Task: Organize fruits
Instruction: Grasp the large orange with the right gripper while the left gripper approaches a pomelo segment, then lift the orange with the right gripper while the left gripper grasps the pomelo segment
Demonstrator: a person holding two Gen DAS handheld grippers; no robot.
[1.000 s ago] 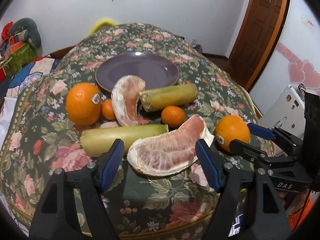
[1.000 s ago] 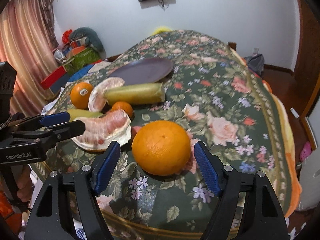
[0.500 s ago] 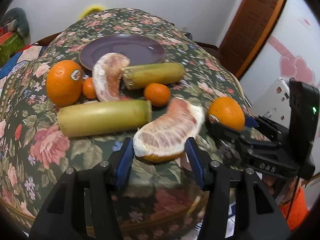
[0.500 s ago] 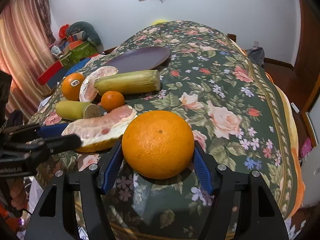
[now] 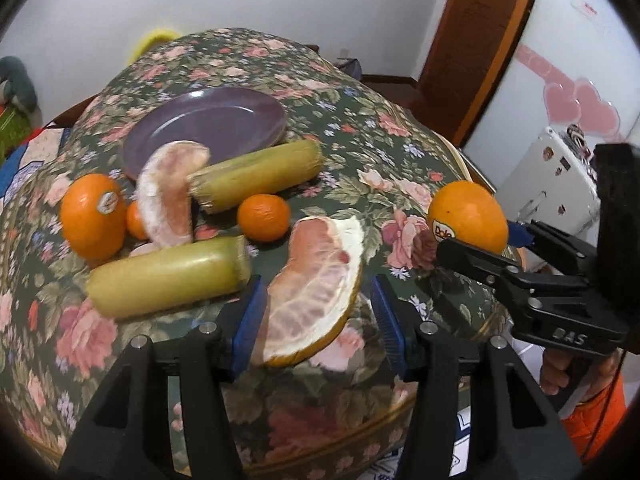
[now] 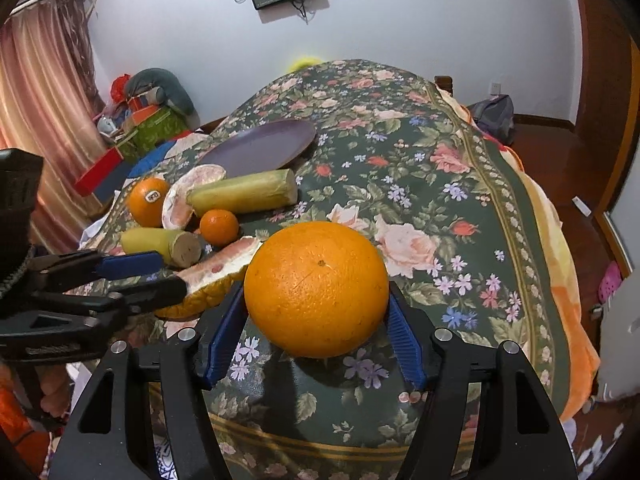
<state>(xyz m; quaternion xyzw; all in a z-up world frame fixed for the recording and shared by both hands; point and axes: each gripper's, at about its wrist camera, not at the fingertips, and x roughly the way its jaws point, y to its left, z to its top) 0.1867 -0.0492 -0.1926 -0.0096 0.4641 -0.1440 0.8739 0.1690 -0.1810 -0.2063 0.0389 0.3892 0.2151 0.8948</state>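
Observation:
My left gripper (image 5: 318,316) is shut on a peeled pomelo wedge (image 5: 316,292) and holds it tilted just above the floral table. My right gripper (image 6: 316,320) is shut on a large orange (image 6: 316,288), lifted slightly; it also shows in the left wrist view (image 5: 468,216). An empty purple plate (image 5: 208,124) sits at the back. On the cloth lie a second pomelo wedge (image 5: 168,196), two yellow-green sugarcane pieces (image 5: 256,176) (image 5: 164,276), a stickered orange (image 5: 92,216) and a small mandarin (image 5: 264,217). Another mandarin (image 5: 135,220) is partly hidden.
The table (image 6: 440,184) has a dark floral cloth and drops off near both grippers. Clutter and boxes (image 6: 148,120) stand by the curtain at left. A wooden door (image 5: 476,40) and a white case (image 5: 552,176) are to the right.
Both grippers closed on their fruit: the left on the pomelo wedge, the right on the orange. Both fruits have risen slightly, and the pomelo wedge has tilted up.

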